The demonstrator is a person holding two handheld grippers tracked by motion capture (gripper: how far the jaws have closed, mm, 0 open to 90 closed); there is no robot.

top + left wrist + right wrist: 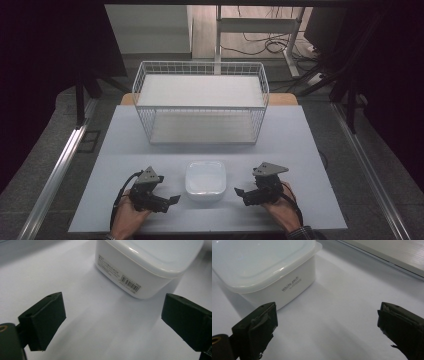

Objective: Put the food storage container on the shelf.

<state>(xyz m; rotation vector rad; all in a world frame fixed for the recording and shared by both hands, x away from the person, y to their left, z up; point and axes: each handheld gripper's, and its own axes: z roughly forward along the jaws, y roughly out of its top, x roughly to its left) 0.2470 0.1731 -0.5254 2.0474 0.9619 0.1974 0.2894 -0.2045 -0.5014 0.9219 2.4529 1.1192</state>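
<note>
Left black two-jaw gripper (172, 199): jaws wide apart, nothing between. Right black two-jaw gripper (238, 191): likewise apart and empty. Square white plastic lidded container (205, 180) midway between both, just beyond each set of pads, untouched. Flanking pose presumably for a two-sided lift. White wire basket (200, 102) well beyond, probably the destination.
</note>
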